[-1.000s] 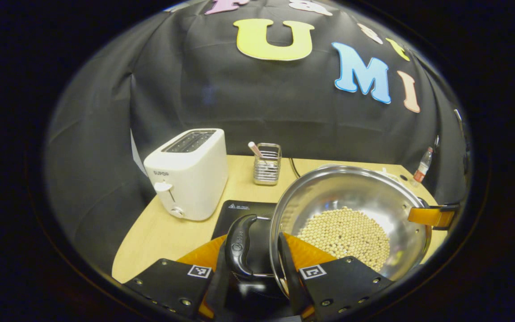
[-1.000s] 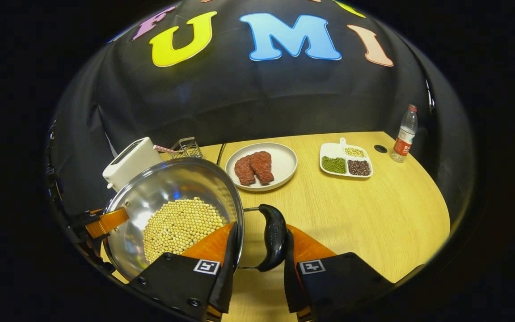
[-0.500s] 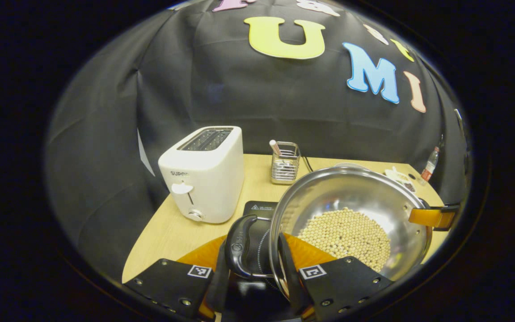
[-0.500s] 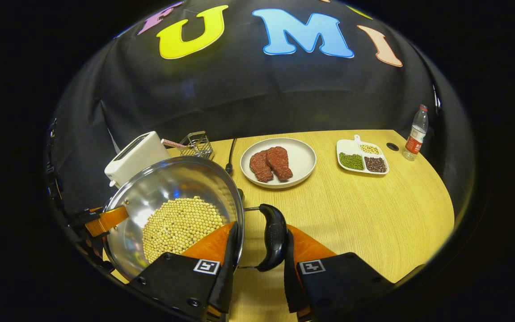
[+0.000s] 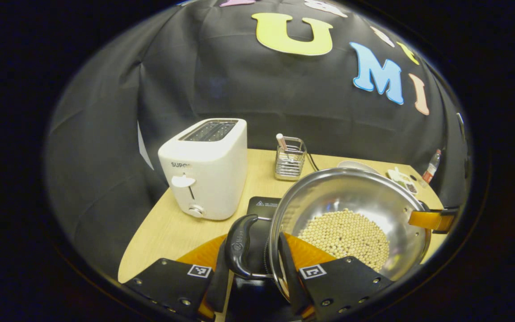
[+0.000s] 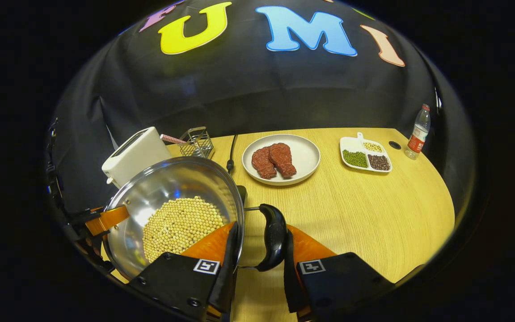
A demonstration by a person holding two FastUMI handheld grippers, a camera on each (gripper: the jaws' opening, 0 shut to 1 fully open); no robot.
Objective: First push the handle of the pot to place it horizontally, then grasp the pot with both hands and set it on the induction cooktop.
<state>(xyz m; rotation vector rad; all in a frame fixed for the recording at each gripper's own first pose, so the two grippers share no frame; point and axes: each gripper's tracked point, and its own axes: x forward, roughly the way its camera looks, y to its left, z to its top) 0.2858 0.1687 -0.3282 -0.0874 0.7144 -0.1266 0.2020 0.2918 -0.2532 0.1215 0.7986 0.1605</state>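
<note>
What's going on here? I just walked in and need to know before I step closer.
A person holds a steel pot of soybeans with two claws, one on each side handle. The left claw grips the left handle; the right claw grips the right handle. The pot is over the induction cooktop, beside the toaster; whether it rests there I cannot tell.

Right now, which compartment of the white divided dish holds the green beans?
The white divided dish keeps green beans in its left compartment; the others hold dark and pale beans.

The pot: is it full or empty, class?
Partly full: pale round beans cover the bottom of the pot, and its bare steel walls rise above them.
</note>
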